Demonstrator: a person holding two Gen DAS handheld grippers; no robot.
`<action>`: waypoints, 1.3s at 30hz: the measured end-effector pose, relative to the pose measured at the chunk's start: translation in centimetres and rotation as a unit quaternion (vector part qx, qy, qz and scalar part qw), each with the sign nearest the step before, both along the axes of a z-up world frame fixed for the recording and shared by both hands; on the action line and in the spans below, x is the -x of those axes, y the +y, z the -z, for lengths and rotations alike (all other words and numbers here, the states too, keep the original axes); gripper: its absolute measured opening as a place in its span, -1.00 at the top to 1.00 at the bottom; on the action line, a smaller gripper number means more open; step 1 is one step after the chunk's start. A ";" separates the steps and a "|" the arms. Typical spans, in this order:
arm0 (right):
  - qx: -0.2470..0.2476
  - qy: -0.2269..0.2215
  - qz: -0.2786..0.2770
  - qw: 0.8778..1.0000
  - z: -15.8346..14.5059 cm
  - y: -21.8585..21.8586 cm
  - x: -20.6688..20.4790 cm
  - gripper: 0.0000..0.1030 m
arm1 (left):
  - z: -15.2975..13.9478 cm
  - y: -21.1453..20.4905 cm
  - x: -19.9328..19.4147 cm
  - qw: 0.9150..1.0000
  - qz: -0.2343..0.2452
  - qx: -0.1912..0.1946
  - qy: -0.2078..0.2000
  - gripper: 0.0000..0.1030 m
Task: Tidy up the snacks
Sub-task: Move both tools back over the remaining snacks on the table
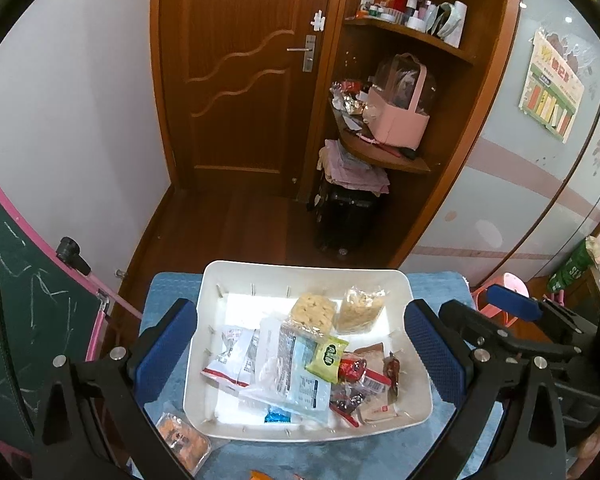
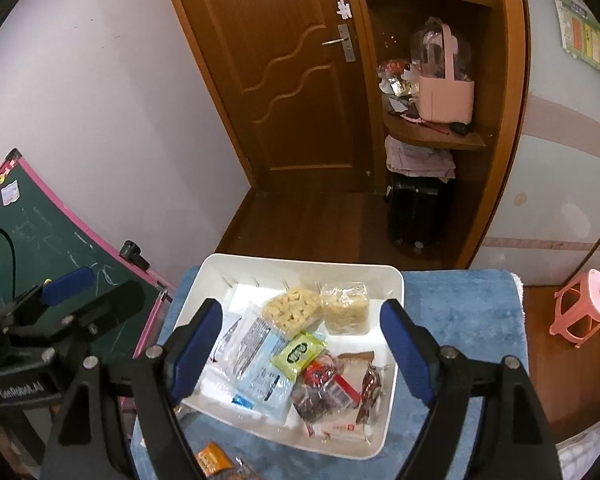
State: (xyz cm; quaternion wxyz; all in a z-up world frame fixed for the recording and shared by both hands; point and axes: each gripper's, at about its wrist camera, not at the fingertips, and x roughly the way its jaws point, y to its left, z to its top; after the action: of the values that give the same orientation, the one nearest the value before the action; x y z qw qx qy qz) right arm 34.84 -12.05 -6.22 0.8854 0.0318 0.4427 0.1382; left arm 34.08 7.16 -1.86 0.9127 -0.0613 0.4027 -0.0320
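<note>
so from where I'm driving this, on the near left there's an orange snack packet (image 1: 183, 440) lying outside the bin on the blue mat (image 1: 168, 292), just beside the bin's near-left corner, and another orange bit peeks in at the very near edge, can't tell what that one is. My left gripper (image 1: 300, 344) hovers above the white bin (image 1: 300, 270) with its jaws spread wide, nothing in them. Inside the bin there's already a decent pile: a red-and-white packet (image 1: 230, 356) on the left, a pale blue packet (image 1: 296, 380) in the middle, a green packet (image 1: 327, 358) on top of that, two clear bags of crackers (image 1: 314, 312) at the far side, and reddish wrapped bits (image 1: 364, 376) on the right. My right gripper (image 2: 300, 348) is the same deal, gaping wide and empty over the bin. I'd say most of it is done, just the stragglers on the mat left to drop in
</note>
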 end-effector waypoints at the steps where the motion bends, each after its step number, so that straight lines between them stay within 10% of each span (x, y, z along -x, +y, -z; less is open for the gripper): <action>1: 0.001 -0.001 0.000 1.000 -0.2 -0.1 0.5 -0.59 | -0.3 0.0 0.4 1.000 0.001 -0.001 -0.002 -0.99; 20: 0.042 -0.017 -0.079 0.996 -2.8 1.7 11.1 -0.59 | -3.5 1.4 12.7 0.998 0.023 -0.028 -0.046 -0.99; 39: 0.107 0.063 -0.206 0.971 9.1 7.5 17.9 -0.58 | 11.3 4.8 20.4 0.992 0.020 0.000 0.125 -0.99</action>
State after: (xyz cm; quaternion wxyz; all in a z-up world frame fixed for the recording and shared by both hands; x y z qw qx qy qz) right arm 16.93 -4.52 -15.31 0.8063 -0.1460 0.5071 0.2673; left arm 13.67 12.00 -13.11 0.8546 -0.0570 0.5143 -0.0421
